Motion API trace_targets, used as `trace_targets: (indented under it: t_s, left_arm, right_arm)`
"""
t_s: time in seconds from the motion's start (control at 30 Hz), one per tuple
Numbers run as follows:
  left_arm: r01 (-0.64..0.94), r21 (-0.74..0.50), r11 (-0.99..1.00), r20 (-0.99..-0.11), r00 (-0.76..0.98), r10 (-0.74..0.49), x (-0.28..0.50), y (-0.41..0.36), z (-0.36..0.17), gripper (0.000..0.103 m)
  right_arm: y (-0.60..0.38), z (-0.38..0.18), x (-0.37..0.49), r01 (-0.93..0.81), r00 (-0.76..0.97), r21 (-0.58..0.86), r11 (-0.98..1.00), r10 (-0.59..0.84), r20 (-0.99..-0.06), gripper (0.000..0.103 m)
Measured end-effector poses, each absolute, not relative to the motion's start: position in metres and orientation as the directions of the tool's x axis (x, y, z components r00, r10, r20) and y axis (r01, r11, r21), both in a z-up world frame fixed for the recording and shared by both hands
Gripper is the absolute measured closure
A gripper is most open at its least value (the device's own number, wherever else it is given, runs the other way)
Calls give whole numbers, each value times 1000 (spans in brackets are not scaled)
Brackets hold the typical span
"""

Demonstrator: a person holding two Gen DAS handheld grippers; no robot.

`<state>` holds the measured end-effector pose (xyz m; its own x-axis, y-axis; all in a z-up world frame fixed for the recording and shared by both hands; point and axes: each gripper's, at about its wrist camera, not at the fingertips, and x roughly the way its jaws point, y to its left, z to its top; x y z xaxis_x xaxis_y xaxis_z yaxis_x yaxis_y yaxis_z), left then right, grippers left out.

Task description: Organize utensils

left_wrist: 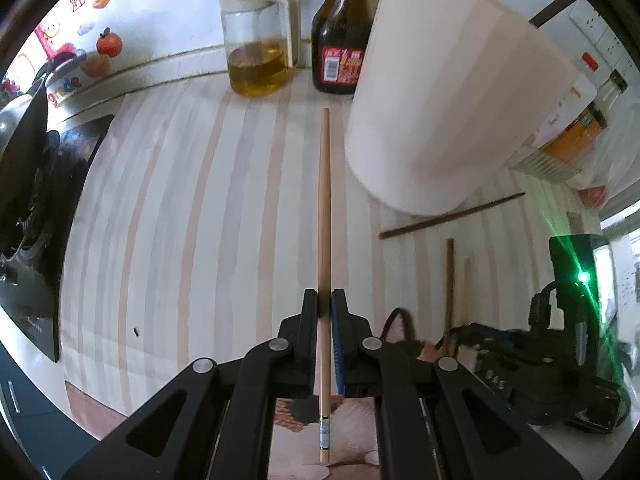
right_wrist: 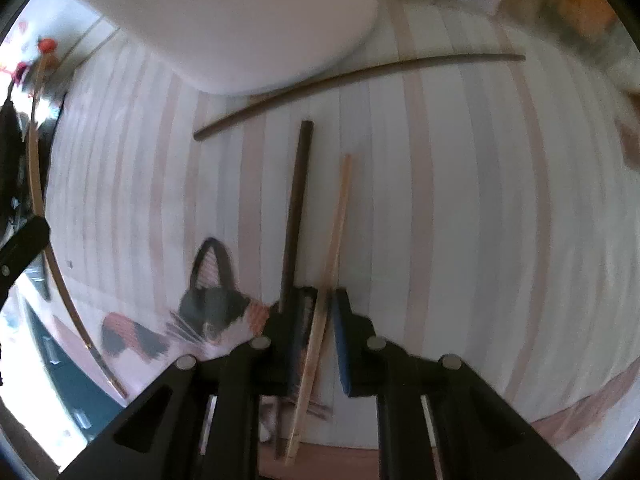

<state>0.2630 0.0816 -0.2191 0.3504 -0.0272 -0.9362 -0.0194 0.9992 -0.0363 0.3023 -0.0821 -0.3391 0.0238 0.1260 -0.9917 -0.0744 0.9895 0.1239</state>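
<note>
Left gripper point(left_wrist: 325, 300): we have its jaws clamped on a light wooden chopstick point(left_wrist: 324, 208), which points forward above the striped mat point(left_wrist: 180, 200).
Utensil holder point(left_wrist: 452, 100): we see this white cylinder just right of the held stick's tip, with two sticks already poking out of its top.
Loose chopsticks: a dark chopstick point(right_wrist: 352, 80) lies at the holder's base, with a second dark chopstick point(right_wrist: 296, 208) and a pale chopstick point(right_wrist: 332, 248) nearer us.
Right gripper point(right_wrist: 325, 304): we see its jaws narrowed around the pale stick but not touching it on both sides.
Step in hand: we judge the left stick is on its way to the holder.
Next move: we would lift, tip it upright and drop it in, while the right closes.
</note>
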Motion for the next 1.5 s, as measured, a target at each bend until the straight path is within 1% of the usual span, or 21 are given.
trace_targets:
  t_s: [0.07,0.2,0.27,0.33,0.4,0.43,0.47,0.5,0.53,0.7,0.77,0.83,0.87,0.9,0.93,1.1,1.27,1.5]
  left_arm:
    - [-21,-32,999,-942,336,-23,261,84,-225,99]
    - [-20,-39,999,-949,312,-31,256,84,-236,99]
    - [-16,-47,999,-953,299,-40,254,79,-243,99]
    - [-15,-67,998,-958,279,-60,253,75,-250,99]
    - [-9,-71,997,-962,264,-66,252,73,-256,99]
    - [-4,-74,997,-966,250,-70,251,71,-261,99]
    - [-2,-79,997,-970,233,-76,250,70,-266,99]
    - [0,-82,997,-973,217,-80,249,69,-270,99]
    - [1,-86,996,-976,203,-84,248,68,-275,99]
    - [1,-93,996,-988,126,-92,241,66,-296,99]
    - [-4,-92,996,-989,116,-91,240,66,-301,99]
    - [-5,-89,996,-989,117,-88,239,66,-302,99]
    - [-3,-89,996,-989,117,-88,240,65,-303,99]
    - [-4,-89,996,-989,118,-88,240,65,-303,99]
    - [-4,-88,996,-989,121,-87,240,65,-302,99]
    - [7,-83,997,-984,155,-83,243,60,-291,99]
    - [6,-98,995,-972,215,-97,242,60,-265,99]
    - [19,-109,994,-939,325,-110,241,63,-217,99]
  right_arm:
    - [-82,-339,300,-104,12,112,988,114,-993,97]
    - [-88,-340,292,-192,-13,24,981,22,-1000,97]
    - [-96,-341,290,-196,-32,32,980,26,-999,96]
    - [-107,-342,292,-157,-54,55,986,47,-997,96]
    - [-114,-342,291,-133,-63,70,989,62,-996,93]
    - [-117,-342,288,-114,-73,83,990,75,-994,83]
    - [-120,-344,284,-107,-77,93,990,85,-993,70]
    - [-121,-344,282,-103,-79,97,990,89,-993,66]
    - [-121,-347,277,-103,-83,90,991,82,-993,65]
    - [-116,-347,260,-83,-25,47,995,46,-999,66]
    - [-104,-349,252,-101,1,2,995,2,-1000,76]
    - [-93,-347,238,-114,30,-14,993,-11,-999,78]
    - [-86,-349,243,-118,37,-15,993,-11,-999,84]
    - [-84,-350,240,-125,42,-17,992,-12,-999,93]
    - [-81,-351,238,-130,44,-24,991,-18,-999,96]
    - [-83,-342,226,-82,84,50,995,57,-995,96]
    - [-100,-311,220,-60,180,124,990,133,-975,96]
    - [-111,-262,219,-48,312,178,983,184,-932,96]
